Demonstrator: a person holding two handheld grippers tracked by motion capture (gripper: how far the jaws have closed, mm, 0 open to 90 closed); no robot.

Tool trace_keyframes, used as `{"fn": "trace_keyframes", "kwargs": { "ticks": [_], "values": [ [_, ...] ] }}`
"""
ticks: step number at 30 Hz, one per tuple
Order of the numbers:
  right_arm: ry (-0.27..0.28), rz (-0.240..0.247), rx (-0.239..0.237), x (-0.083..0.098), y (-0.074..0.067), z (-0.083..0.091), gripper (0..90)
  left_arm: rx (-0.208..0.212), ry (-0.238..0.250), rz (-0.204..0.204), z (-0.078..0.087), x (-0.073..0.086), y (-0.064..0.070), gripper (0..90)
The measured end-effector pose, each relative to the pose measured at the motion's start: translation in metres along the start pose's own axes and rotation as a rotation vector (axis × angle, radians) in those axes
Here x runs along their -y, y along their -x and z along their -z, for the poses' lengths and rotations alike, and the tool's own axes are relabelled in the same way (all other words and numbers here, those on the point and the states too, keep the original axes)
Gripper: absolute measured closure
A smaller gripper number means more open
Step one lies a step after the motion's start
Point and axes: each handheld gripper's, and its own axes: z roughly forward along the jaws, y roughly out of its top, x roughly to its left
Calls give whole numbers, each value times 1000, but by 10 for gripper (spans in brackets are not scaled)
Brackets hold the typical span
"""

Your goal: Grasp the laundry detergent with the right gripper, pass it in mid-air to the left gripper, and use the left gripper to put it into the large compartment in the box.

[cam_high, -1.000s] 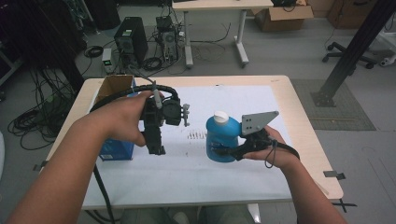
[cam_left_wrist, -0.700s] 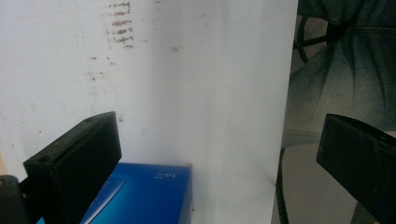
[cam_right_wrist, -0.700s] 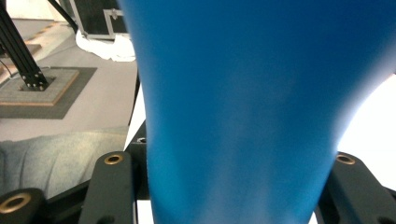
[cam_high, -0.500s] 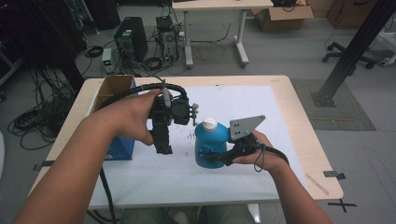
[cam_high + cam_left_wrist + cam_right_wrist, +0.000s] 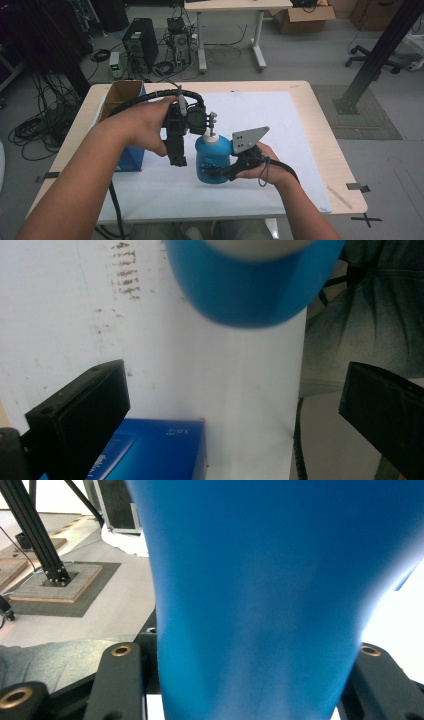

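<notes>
A blue bottle with a white cap is held upright just above the white sheet. My right gripper is shut on its lower body from the right, and in the right gripper view the bottle fills the space between the jaws. My left gripper points down right beside the bottle's left side. In the left gripper view the left gripper stands wide open with nothing between the jaws, and the bottle shows blurred at the top edge.
A blue box lies on the table's left part, under my left hand, with an open cardboard box behind it. The sheet bears dark pen marks. The wooden table ends close on the right; computers and cables sit on the floor beyond.
My right gripper has carried the blue bottle leftward and a little down, up against the left gripper. The left gripper has stayed about where it was, still open.
</notes>
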Motion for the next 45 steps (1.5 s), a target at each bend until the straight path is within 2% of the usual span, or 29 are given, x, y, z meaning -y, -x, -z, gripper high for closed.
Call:
{"fn": "trace_keyframes", "kwargs": {
  "ticks": [26, 45],
  "values": [
    [12, 19, -35, -9, 0, -42, 445, 20, 2, -5, -12, -4, 2, 2],
    [17, 28, -40, -15, -3, -54, 444, 21, -15, -14, -18, -9, 5, 4]
  ]
}}
